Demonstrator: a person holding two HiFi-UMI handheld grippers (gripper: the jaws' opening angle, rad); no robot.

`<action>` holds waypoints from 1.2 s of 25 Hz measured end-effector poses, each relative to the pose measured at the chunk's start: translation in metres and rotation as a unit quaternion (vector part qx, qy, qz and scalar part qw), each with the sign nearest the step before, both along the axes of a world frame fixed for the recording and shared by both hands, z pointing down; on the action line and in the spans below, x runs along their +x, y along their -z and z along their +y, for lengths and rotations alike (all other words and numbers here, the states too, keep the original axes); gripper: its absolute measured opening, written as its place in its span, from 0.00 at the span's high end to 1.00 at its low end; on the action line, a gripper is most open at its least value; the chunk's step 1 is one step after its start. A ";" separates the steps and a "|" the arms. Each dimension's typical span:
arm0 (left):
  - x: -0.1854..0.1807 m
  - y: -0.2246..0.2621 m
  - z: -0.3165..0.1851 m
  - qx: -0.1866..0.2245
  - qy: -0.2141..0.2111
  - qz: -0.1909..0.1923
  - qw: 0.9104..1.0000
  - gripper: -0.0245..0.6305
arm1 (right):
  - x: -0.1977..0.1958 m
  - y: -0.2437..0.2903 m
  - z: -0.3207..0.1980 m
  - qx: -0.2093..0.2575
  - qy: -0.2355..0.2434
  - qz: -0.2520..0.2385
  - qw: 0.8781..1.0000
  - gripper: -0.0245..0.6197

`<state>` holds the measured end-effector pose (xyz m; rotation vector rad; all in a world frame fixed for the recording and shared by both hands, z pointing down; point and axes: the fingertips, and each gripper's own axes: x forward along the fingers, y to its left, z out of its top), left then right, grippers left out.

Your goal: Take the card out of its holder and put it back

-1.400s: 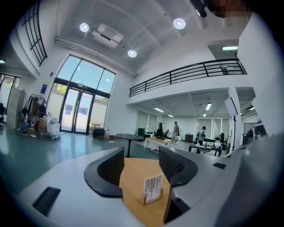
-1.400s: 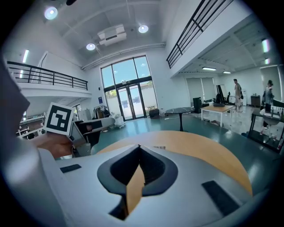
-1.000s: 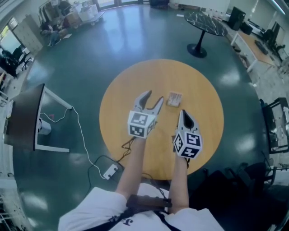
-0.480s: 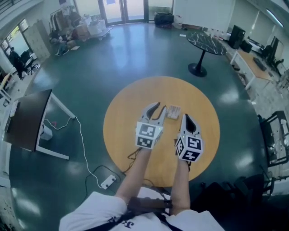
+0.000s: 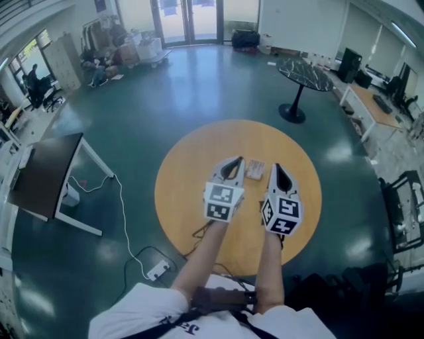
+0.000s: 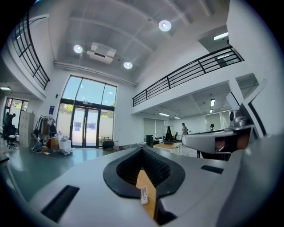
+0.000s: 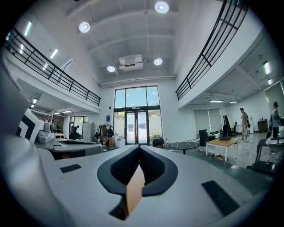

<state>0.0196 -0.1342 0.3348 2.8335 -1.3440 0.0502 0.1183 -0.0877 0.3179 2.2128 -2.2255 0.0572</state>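
A wide hall with a glossy teal floor (image 5: 165, 86) and tall glass doors (image 5: 189, 13) at its far end surrounds a round, light-wood table (image 5: 185, 198). A small, pale, flat card holder (image 5: 255, 170) lies near the table's middle, well in from every edge. It is too small here to tell whether the card sits inside it.

The left gripper (image 5: 236, 161) hangs just beside the holder's left side. Its jaws have just been closing and now meet tip to tip with nothing between them. The right gripper (image 5: 276, 167) hangs just off the holder's right side, jaws likewise pressed together and empty. Both point level across the table, not down at it.

This fits either a moment ahead of drawing the card out or one after it has gone back in, since both leave the holder lying alone with two empty tools near it. In my judgement, any work on so light and thin a piece goes best with one tool steadying the sleeve while the other pinches only the card's free edge, kept in line with the slot, because the smooth wood would let it slide.

Beyond the table stand a black-topped pedestal table (image 5: 305, 73) and a dark desk (image 5: 43, 175), and a white power strip (image 5: 159, 251) lies on the floor.
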 end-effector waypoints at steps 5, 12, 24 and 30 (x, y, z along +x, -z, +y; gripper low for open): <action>0.002 0.008 0.005 0.001 0.002 0.007 1.000 0.95 | -0.002 0.004 0.001 -0.002 0.004 0.007 1.000 0.93; 0.013 0.007 0.009 -0.002 0.000 0.008 1.000 0.95 | 0.003 0.002 0.003 -0.010 0.010 0.021 1.000 0.93; 0.019 0.009 0.014 0.004 -0.004 0.006 1.000 0.95 | 0.005 0.011 0.002 0.005 0.020 0.019 1.000 0.93; 0.013 0.016 0.018 0.015 -0.005 0.003 1.000 0.95 | -0.002 0.020 0.005 0.016 0.023 0.018 0.999 0.93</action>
